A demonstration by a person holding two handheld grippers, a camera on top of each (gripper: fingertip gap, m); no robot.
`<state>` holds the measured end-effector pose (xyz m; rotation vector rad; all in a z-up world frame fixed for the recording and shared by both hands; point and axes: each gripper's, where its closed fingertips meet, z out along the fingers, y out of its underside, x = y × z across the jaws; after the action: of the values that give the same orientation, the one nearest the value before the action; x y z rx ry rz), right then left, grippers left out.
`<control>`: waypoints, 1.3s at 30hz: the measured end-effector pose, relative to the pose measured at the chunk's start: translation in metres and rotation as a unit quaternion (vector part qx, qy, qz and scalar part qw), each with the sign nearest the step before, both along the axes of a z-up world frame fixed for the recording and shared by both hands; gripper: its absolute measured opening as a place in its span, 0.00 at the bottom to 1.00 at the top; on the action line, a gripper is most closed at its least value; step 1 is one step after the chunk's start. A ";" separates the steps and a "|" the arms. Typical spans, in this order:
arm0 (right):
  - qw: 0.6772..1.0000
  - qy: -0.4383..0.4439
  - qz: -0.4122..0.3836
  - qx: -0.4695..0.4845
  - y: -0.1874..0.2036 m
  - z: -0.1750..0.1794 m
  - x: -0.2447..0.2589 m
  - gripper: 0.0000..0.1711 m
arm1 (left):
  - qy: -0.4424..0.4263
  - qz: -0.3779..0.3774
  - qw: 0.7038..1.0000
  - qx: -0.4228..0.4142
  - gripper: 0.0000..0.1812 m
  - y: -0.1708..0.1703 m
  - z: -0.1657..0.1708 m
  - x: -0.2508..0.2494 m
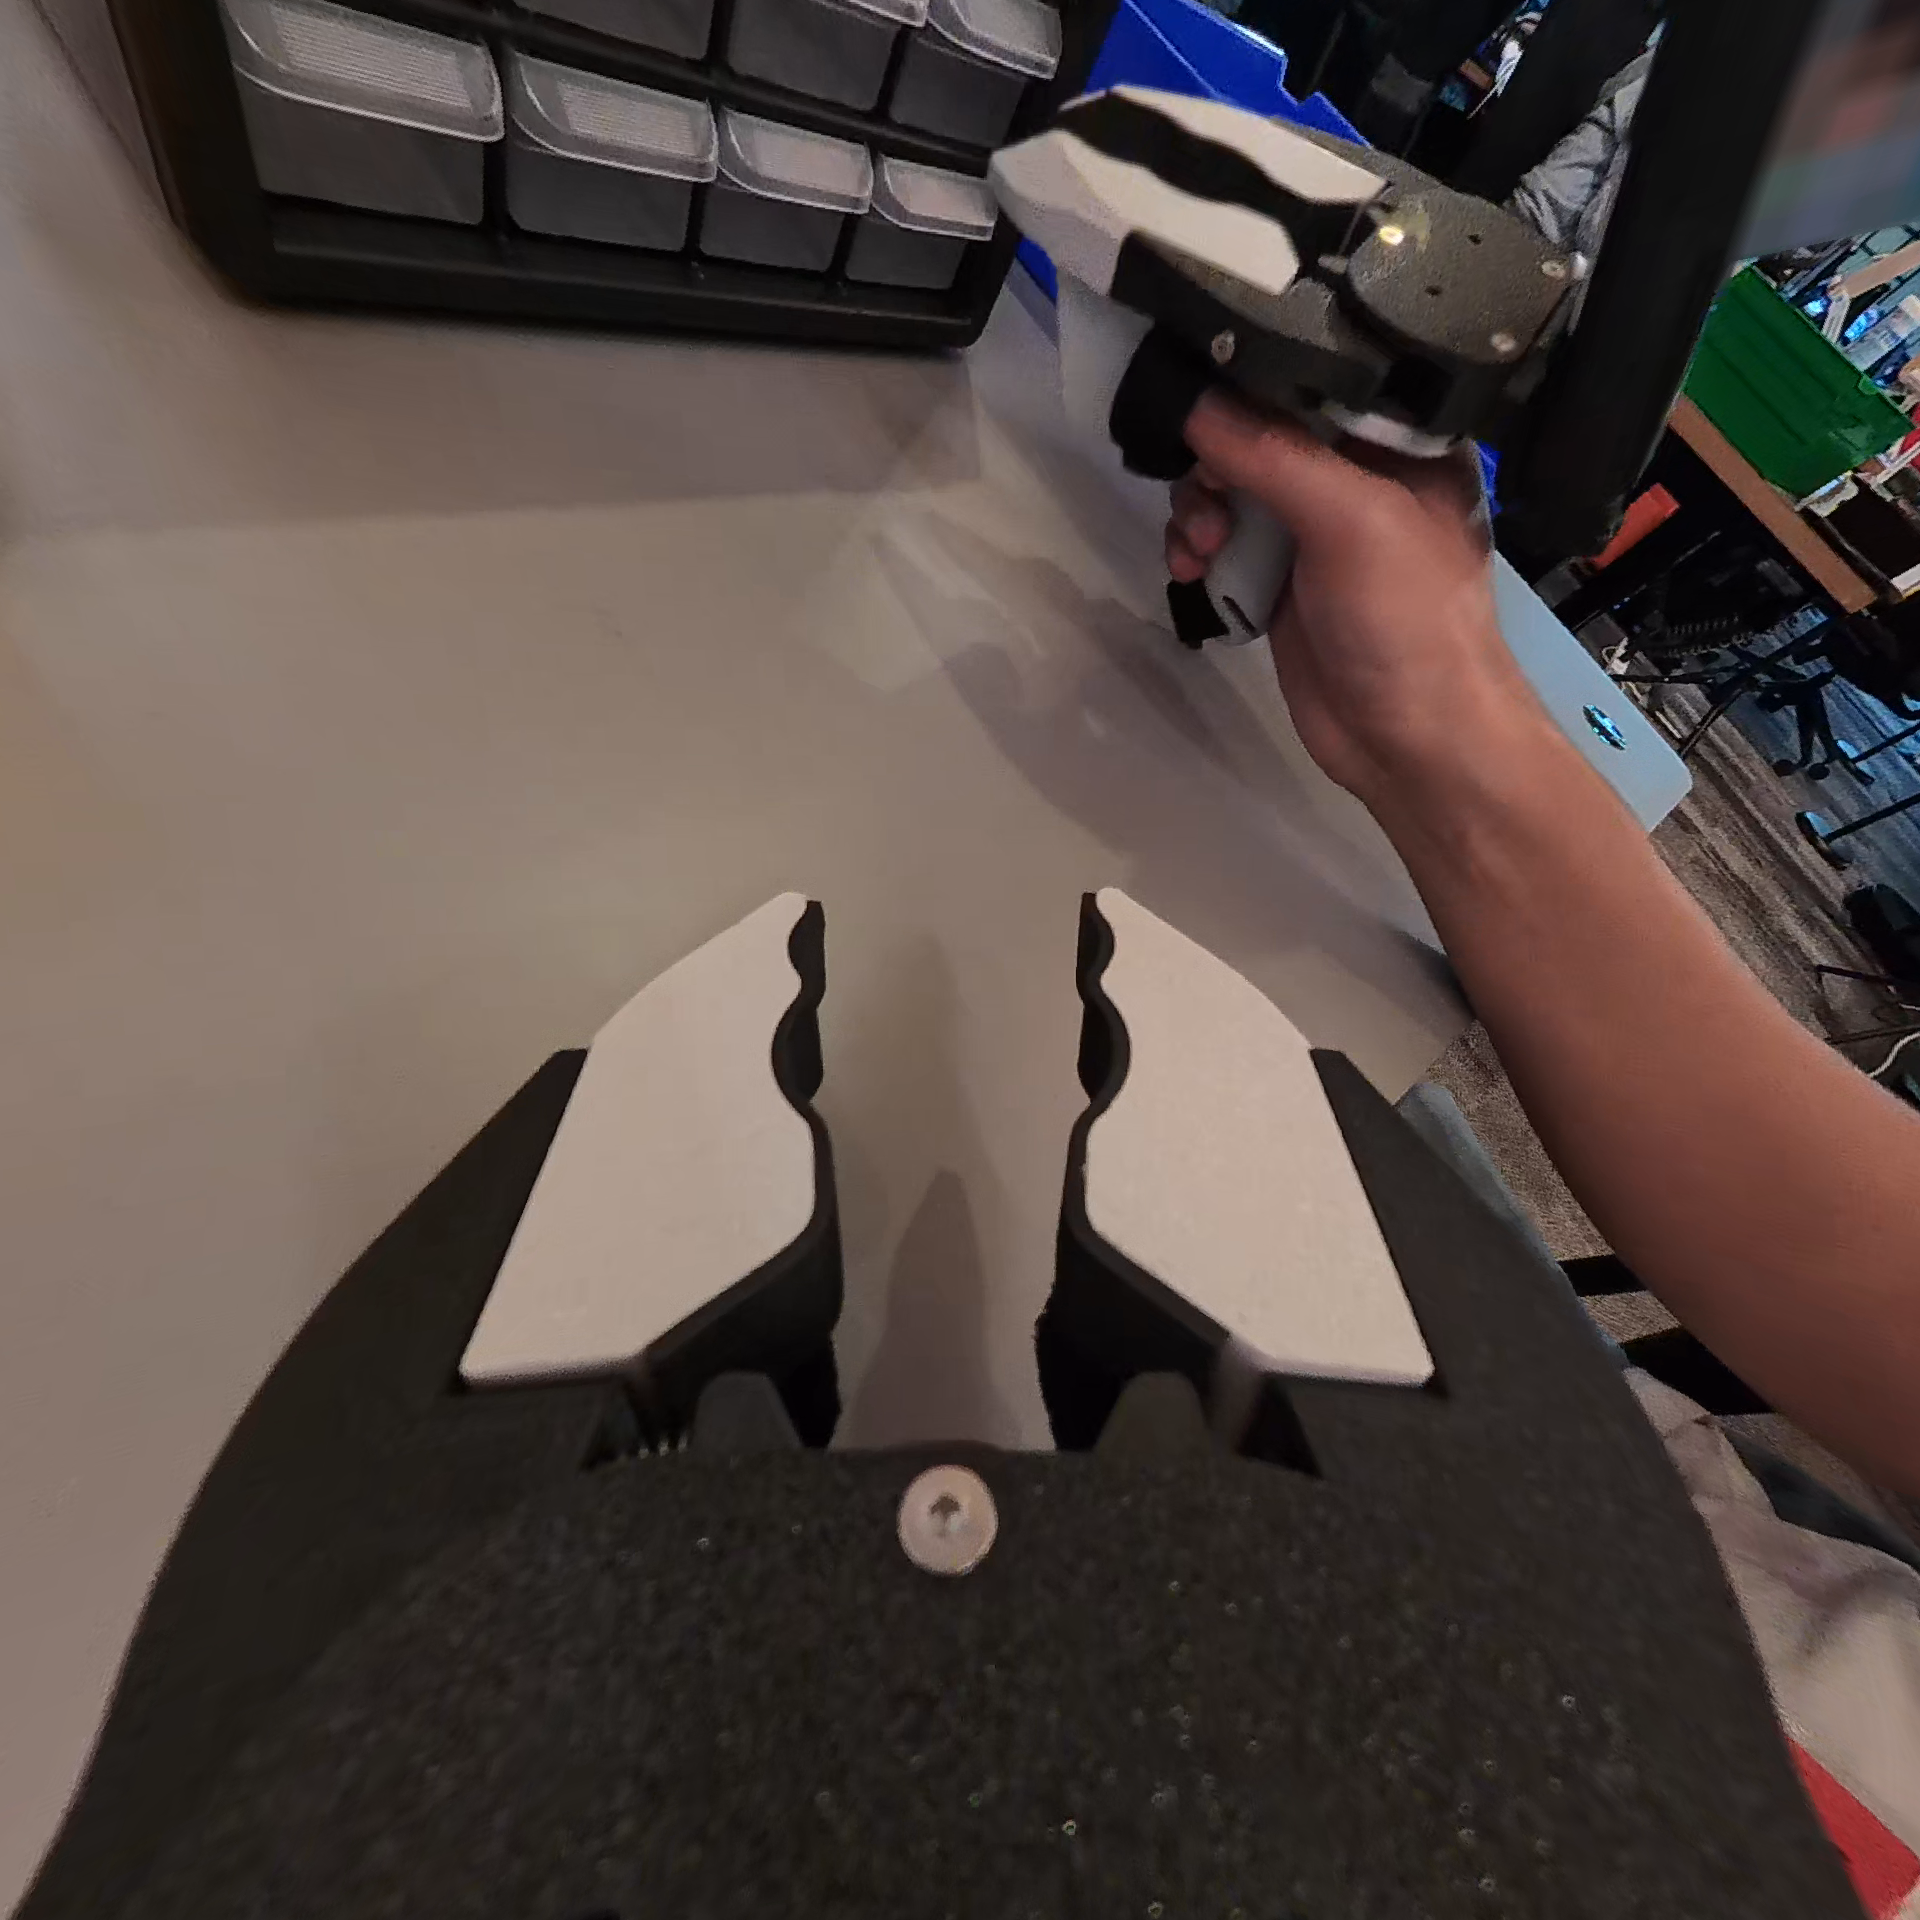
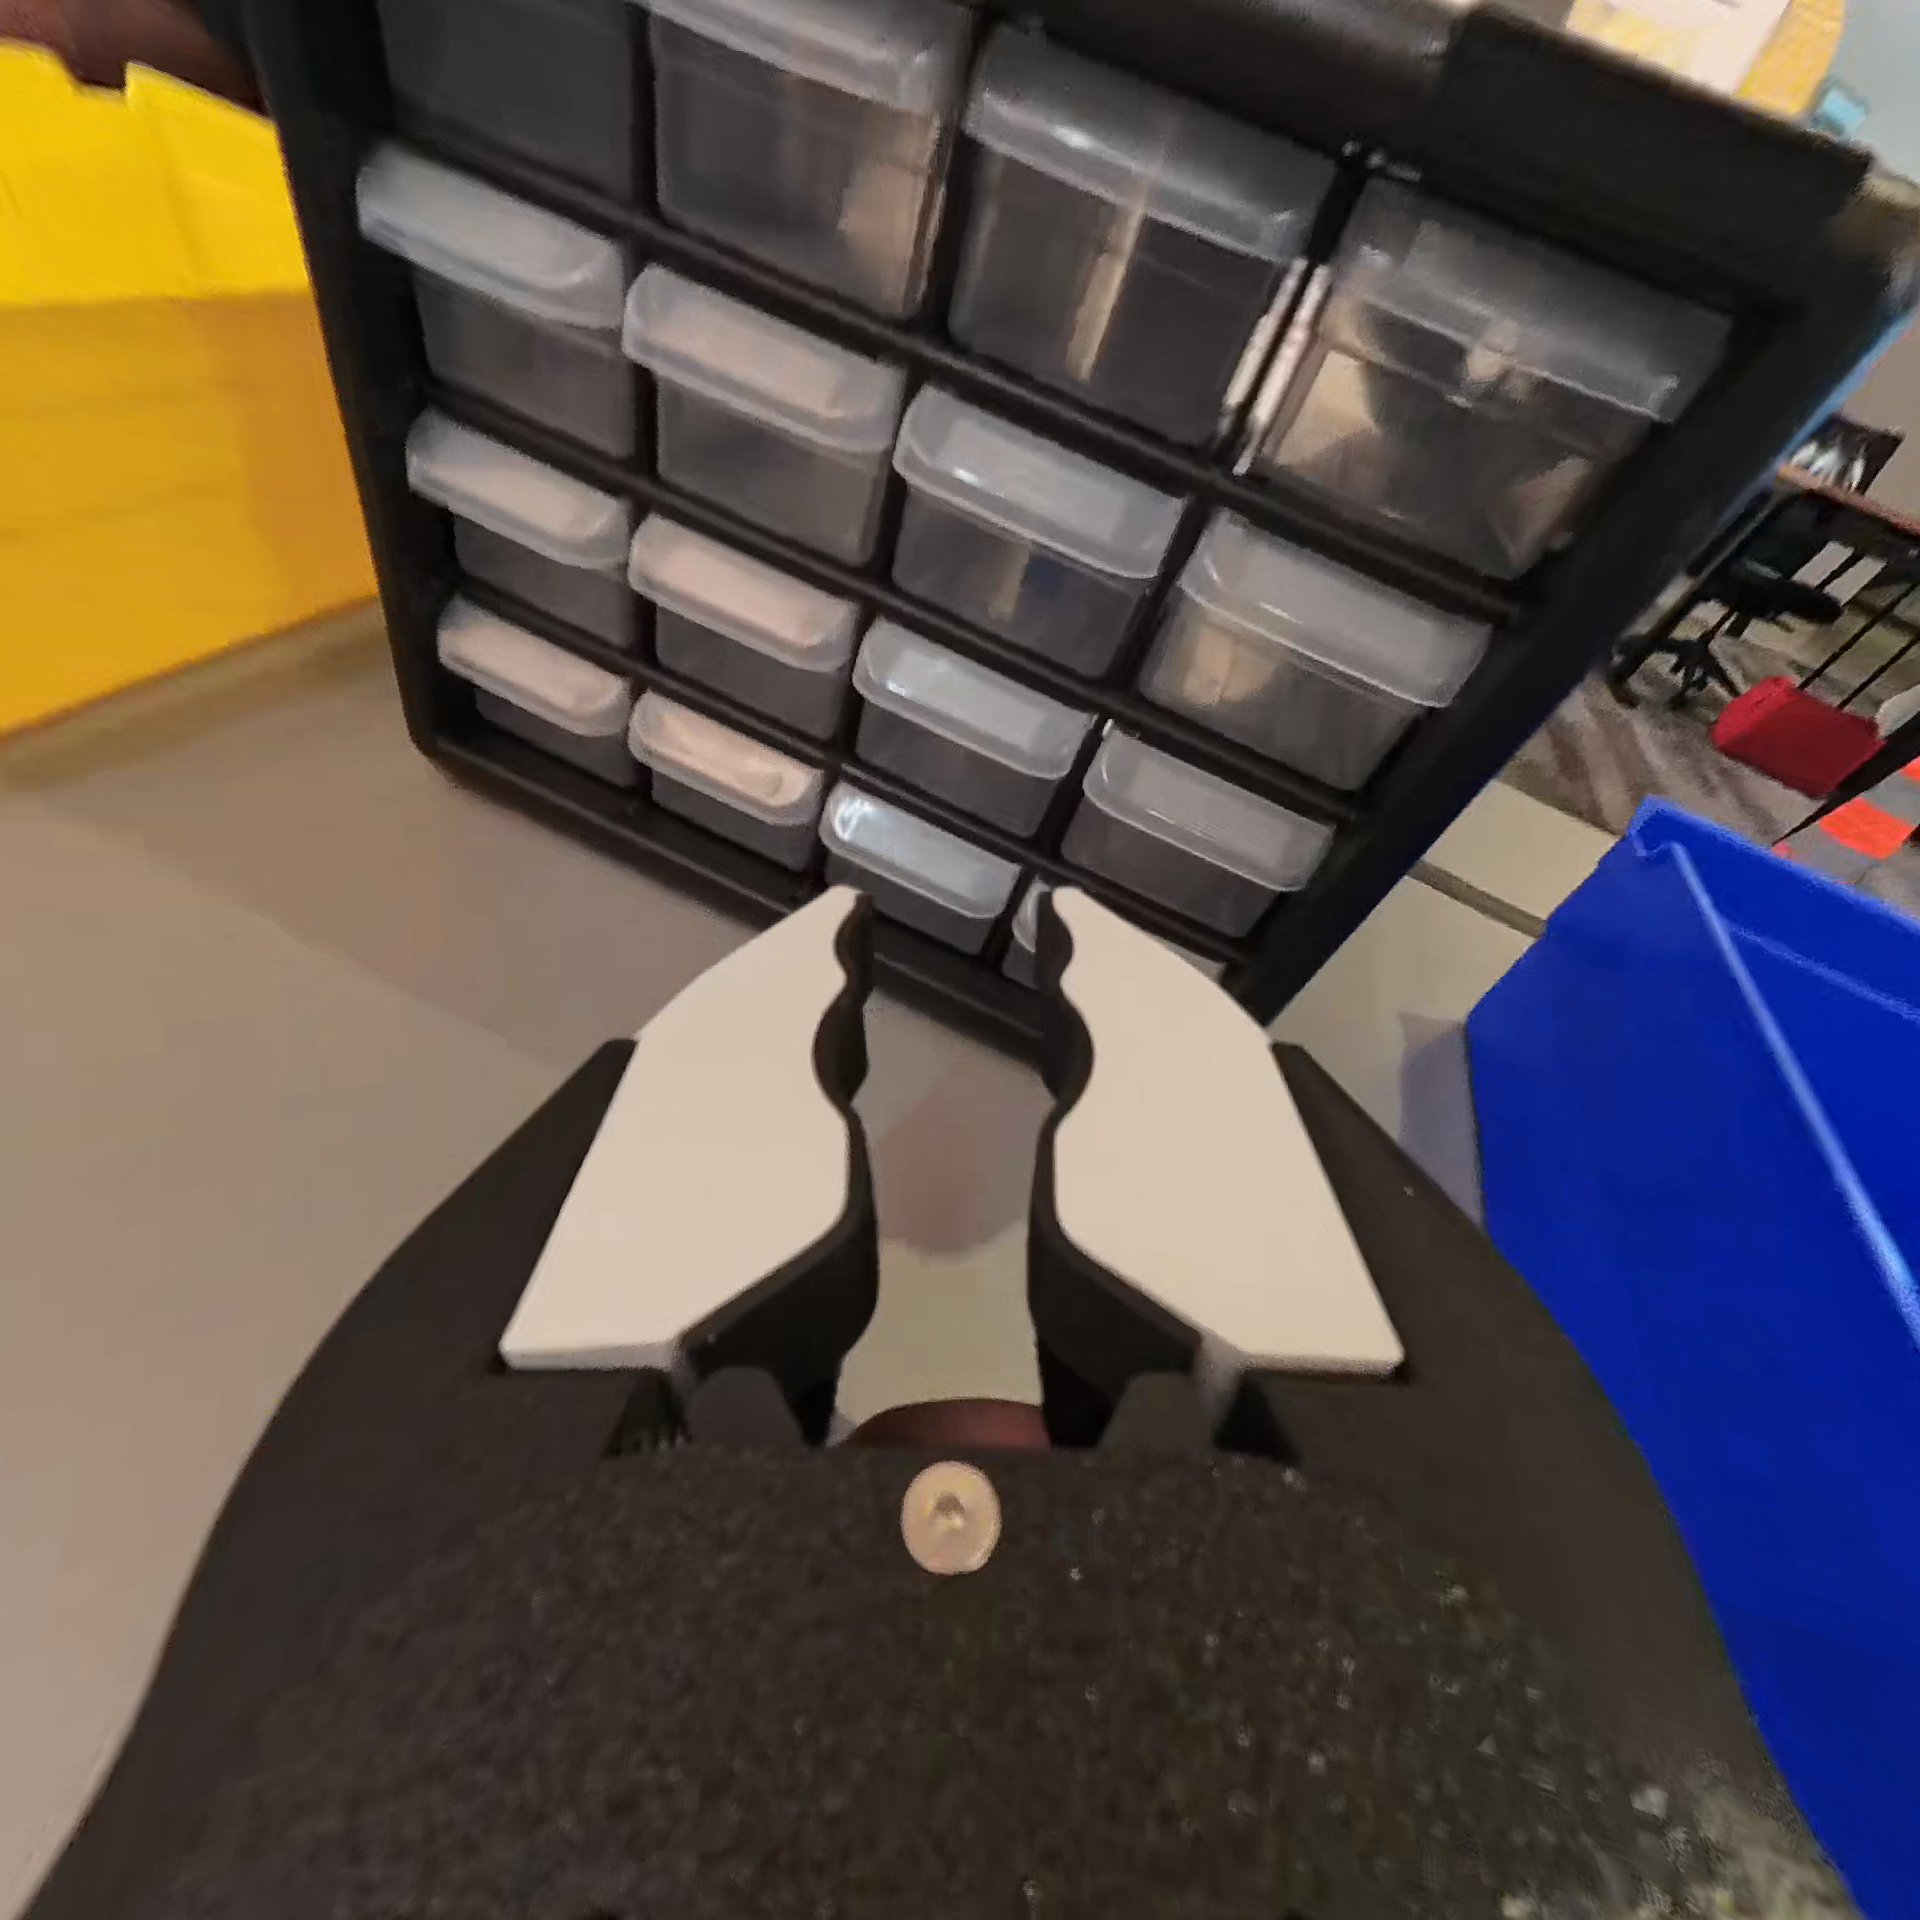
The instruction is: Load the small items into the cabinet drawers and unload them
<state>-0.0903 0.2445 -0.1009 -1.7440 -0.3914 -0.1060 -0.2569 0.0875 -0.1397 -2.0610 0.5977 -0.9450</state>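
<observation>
A black cabinet point(image 2: 343, 343) with several rows of translucent drawers point(image 2: 764, 416) stands on the grey table; it also shows in the left wrist view point(image 1: 623, 291) at the top left. The drawers look pushed in, and their contents are blurred. My right gripper point(image 2: 951, 914) is open and empty, with its tips just in front of the bottom row of drawers. In the left wrist view a hand holds it point(image 1: 1039, 140) near the cabinet's right end. My left gripper point(image 1: 951, 914) is open and empty over the bare table, well back from the cabinet.
A blue bin point(image 2: 1714, 1195) stands right of the cabinet, close to my right gripper; it also shows in the left wrist view point(image 1: 1195, 52). A yellow bin point(image 2: 156, 416) stands left of the cabinet. The table's right edge point(image 1: 1600, 717) runs beside the person's forearm point(image 1: 1662, 1039). Spacing between my two grippers at the tips: around 25 cm.
</observation>
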 end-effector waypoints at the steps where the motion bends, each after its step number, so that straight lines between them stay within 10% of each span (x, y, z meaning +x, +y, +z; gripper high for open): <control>1: 1.000 -0.029 0.008 -0.002 -0.001 -0.002 -0.002 0.18 | -0.001 -0.001 1.000 0.000 0.26 0.000 0.000 0.001; 9: 0.905 -0.400 0.040 0.136 0.031 0.005 -0.068 0.12 | 0.011 0.003 1.000 0.010 0.25 0.000 0.000 0.000; 16: 0.834 -0.525 0.017 0.165 0.068 0.005 -0.083 0.12 | 0.013 0.013 1.000 0.011 0.25 0.005 0.000 -0.010; 35: 0.842 -0.502 -0.014 0.196 0.031 0.006 -0.081 0.06 | 0.004 0.003 1.000 -0.011 0.24 0.002 -0.004 -0.008; 39: 0.896 -0.415 0.022 0.159 0.011 -0.001 -0.090 0.04 | 0.007 0.002 1.000 -0.015 0.24 0.001 -0.006 -0.007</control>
<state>-0.1799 0.2558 -0.1020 -1.2883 -0.9730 -0.8545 -0.2641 0.0883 -0.1457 -2.0963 0.5900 -0.9423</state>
